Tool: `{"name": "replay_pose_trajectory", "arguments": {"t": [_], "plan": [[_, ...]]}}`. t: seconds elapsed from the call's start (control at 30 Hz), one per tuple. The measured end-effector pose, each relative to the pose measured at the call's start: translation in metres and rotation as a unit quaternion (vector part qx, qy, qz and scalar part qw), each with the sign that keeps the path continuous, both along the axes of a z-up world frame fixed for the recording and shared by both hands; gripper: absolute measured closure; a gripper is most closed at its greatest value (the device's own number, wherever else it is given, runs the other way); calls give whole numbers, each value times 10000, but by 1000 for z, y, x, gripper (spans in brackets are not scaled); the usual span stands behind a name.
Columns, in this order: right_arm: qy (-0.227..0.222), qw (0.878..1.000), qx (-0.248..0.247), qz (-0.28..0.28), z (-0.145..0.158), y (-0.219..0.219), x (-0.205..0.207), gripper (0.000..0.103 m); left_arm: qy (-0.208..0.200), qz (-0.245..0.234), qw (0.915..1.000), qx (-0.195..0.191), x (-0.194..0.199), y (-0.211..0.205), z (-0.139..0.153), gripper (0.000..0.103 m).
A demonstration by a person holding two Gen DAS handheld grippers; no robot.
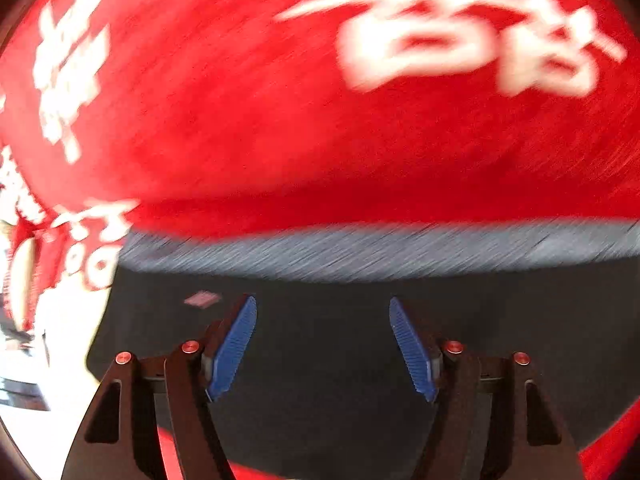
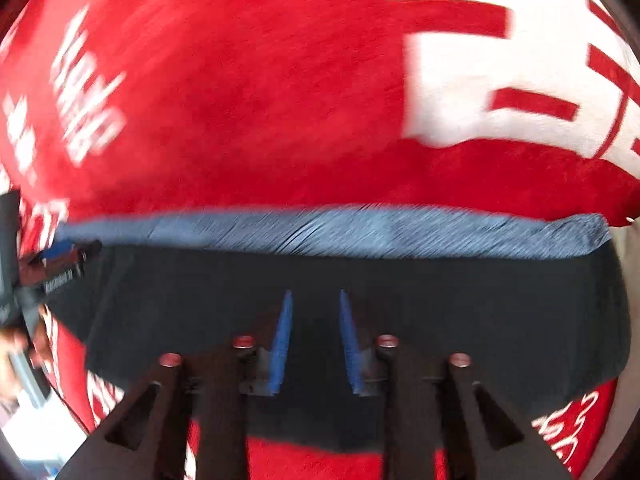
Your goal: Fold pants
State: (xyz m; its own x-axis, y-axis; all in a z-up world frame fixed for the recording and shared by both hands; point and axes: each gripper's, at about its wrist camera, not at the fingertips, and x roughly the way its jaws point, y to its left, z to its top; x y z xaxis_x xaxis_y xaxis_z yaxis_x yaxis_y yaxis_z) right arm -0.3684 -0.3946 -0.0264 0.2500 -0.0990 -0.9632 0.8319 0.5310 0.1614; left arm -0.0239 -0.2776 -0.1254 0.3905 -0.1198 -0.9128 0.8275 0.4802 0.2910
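1. Lying flat across a red cloth (image 1: 248, 128) with white lettering, the dark pants (image 2: 480, 320) fill the lower half of both wrist views; a blue-grey band (image 2: 340, 232), probably the waistband or a folded-back edge, runs along their far side.
2. Hovering over the dark fabric, the left gripper (image 1: 323, 344) has its blue pads spread wide with nothing between them; it holds no cloth.
3. Pointing down at the same fabric, the right gripper (image 2: 314, 340) shows a narrower gap between its pads, also empty, so neither gripper has a hold on the pants.
4. At the left edge of the right wrist view, the other handheld tool and part of a hand (image 2: 16, 344) sit near the pants' corner.
5. Judging from how compact the garment lies, a fold may already be in place, though heavy blur leaves that uncertain.
6. Risks from here: pinching the red cloth along with the pants, since both are soft and layered; catching only the top layer so the fold slips; or dragging the fabric sideways and skewing the edges.
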Motion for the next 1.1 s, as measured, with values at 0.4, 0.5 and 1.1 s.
{"name": "replay_pose_trajectory", "arguments": {"t": [0.4, 0.5, 1.1], "plan": [[-1743, 9672, 1792, -453, -1, 120, 37, 56, 252, 510, 9984, 74, 51, 74, -3, 32], [-2128, 9498, 2237, -512, -20, 147, 70, 56, 532, 469, 9974, -113, 45, 79, -3, 32], [-2431, 9139, 2731, -1766, -58, 151, 38, 66, 1032, -294, 9940, -221, -6, 63, -11, 32]]}}
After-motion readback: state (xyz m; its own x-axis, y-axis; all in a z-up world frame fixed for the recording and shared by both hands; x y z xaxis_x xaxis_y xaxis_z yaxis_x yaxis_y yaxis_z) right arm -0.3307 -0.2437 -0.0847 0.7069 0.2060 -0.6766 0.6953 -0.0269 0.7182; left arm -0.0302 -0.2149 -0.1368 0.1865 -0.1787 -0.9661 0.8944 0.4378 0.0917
